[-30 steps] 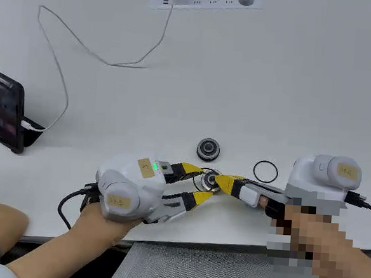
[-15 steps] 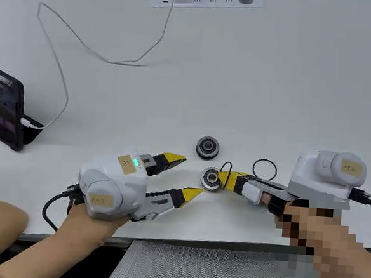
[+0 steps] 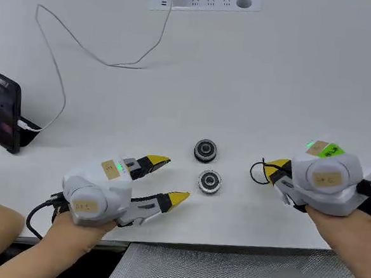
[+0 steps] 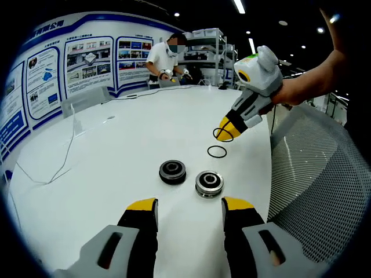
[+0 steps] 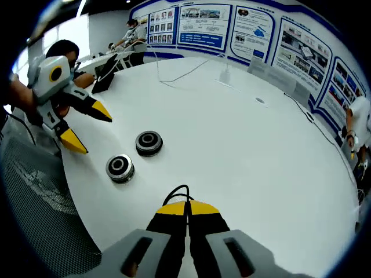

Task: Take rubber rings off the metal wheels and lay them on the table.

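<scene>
text: none readable | paper stickers point(image 3: 327, 179): blurred | wall posters point(image 5: 200, 26): too small

Bright, even light from ceiling strips point(image 4: 239, 6); the white bench point(image 3: 273, 75) shows soft, faint shadows; both gripper views bend strongly at edges

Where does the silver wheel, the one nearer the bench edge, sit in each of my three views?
Head view: the silver wheel lies low, just right of centre, directly below the darker wheel.
Left gripper view: the silver wheel is near the centre, above the view's own jaws and right of the darker wheel.
Right gripper view: the silver wheel is left of centre, lower left of the darker wheel.
Shared landmark: the darker wheel, close beside it, not touching.
</scene>
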The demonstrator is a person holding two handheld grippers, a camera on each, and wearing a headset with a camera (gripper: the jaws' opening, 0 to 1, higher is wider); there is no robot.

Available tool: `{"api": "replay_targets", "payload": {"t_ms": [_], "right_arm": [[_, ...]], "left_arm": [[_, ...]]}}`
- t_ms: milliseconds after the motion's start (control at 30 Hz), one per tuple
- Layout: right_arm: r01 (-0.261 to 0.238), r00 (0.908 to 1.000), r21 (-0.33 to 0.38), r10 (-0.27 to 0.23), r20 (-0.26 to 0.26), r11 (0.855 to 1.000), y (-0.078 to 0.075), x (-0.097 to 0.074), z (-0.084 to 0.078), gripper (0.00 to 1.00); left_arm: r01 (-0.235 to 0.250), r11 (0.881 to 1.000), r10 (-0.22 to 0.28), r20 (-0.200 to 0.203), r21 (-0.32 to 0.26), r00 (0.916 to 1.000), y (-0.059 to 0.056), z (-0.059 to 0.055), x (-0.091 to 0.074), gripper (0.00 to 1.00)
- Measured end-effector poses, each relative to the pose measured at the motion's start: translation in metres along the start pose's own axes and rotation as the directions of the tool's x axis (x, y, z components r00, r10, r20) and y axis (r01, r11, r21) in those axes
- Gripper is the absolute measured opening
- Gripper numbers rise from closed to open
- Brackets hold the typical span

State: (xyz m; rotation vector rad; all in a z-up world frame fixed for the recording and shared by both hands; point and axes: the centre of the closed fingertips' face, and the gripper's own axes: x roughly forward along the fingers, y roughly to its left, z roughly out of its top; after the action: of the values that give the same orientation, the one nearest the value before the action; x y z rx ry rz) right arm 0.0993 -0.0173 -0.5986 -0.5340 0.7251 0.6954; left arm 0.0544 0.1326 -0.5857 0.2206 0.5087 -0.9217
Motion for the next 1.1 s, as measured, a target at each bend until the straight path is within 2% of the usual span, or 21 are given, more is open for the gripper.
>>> {"api": "replay_targets", "payload": {"t_ms": [67,133,267,400,467,533,733,1100], "right_arm": [[0.019,0.9994,-0.091,-0.021,-0.027,0.996,0.0,0.002,-0.002,0.02],[0.033,0.9986,-0.175,-0.04,-0.035,0.984,0.001,0.003,-0.002,0.02],[0.074,0.9943,-0.314,-0.094,-0.051,0.947,0.0,0.005,-0.006,0.02],[0.087,0.9923,-0.363,-0.113,-0.05,0.928,0.001,0.007,-0.006,0.02],[0.096,0.9912,-0.398,-0.124,-0.046,0.912,0.001,0.008,-0.005,0.02],[0.105,0.9902,-0.41,-0.134,-0.042,0.906,0.0,0.01,-0.004,0.02],[0.092,0.9903,-0.436,-0.128,-0.054,0.895,0.0,0.014,-0.006,0.02],[0.097,0.9919,-0.422,-0.122,-0.034,0.901,0.001,0.013,-0.002,0.07]], "left_arm": [[-0.006,1.0,0.006,0.0,-0.007,1.0,0.002,0.0,-0.001,0.47],[-0.011,1.0,0.011,-0.001,-0.006,0.9999,0.003,-0.001,-0.002,0.48],[-0.02,1.0,0.019,-0.002,-0.009,0.9998,0.005,-0.002,-0.004,0.48],[-0.02,1.0,0.02,-0.002,-0.013,0.9998,0.007,-0.004,-0.004,0.48],[-0.021,1.0,0.021,-0.004,-0.014,0.9998,0.007,-0.005,-0.004,0.48],[-0.024,1.0,0.024,-0.004,-0.016,0.9997,0.008,-0.006,-0.005,0.49],[-0.027,0.999,0.027,-0.007,-0.024,0.9996,0.008,-0.008,-0.005,0.49],[-0.027,0.999,0.026,-0.012,-0.029,0.9996,0.006,-0.008,-0.006,0.48]]}}
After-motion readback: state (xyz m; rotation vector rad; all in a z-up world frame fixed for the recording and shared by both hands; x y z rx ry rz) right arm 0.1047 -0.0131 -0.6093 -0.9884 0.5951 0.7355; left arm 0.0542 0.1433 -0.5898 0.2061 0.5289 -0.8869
